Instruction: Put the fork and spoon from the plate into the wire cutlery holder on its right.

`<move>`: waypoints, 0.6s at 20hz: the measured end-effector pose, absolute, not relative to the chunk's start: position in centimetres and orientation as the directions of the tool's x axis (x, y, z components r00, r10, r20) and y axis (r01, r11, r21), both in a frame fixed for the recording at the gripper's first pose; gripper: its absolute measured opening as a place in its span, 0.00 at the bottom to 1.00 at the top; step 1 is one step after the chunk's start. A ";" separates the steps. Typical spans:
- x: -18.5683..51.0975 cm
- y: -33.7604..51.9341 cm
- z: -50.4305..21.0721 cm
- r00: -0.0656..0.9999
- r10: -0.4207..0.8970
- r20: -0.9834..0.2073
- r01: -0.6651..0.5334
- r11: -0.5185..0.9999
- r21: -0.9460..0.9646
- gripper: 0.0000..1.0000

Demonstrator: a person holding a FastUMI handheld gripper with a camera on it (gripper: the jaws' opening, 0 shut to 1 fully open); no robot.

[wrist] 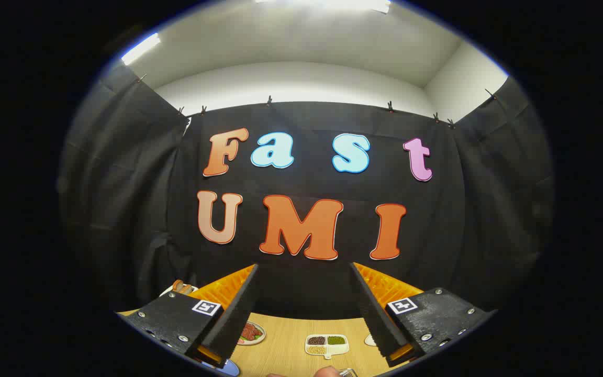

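Two fingers of the gripper [304, 309] rise from the bottom of the gripper view, spread wide apart and released, with nothing between them. Behind them hangs the black cloth wall [123, 209] of the booth, and above it a white ceiling [301, 47] with bright light strips. Below and between the fingers lies a pale wooden tabletop [291, 335]. On it, between the fingers, sits a small white divided dish [326, 345] with dark, green and yellowish fillings. Just beside the left finger rests a small plate of reddish food [252, 333]. Beyond the left finger, near the wall, part of a white plate carrying something brown [180, 287] peeks out. Nearest the camera, a fingertip of a person's hand [327, 372] touches a small shiny metal object [348, 373]; whether that is cutlery or the wire holder, I cannot tell.
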State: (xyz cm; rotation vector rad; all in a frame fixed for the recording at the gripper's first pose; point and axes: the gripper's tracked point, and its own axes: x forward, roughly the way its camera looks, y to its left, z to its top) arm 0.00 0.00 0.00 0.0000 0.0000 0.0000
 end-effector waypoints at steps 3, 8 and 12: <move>-0.3 0.8 0.0 1.000 0.017 0.004 -0.017 1.000 -0.012 1.00; -0.6 1.9 -0.3 0.999 0.045 -0.008 -0.045 0.999 -0.017 1.00; -0.6 2.6 -0.4 0.998 0.058 -0.009 -0.058 0.998 -0.011 1.00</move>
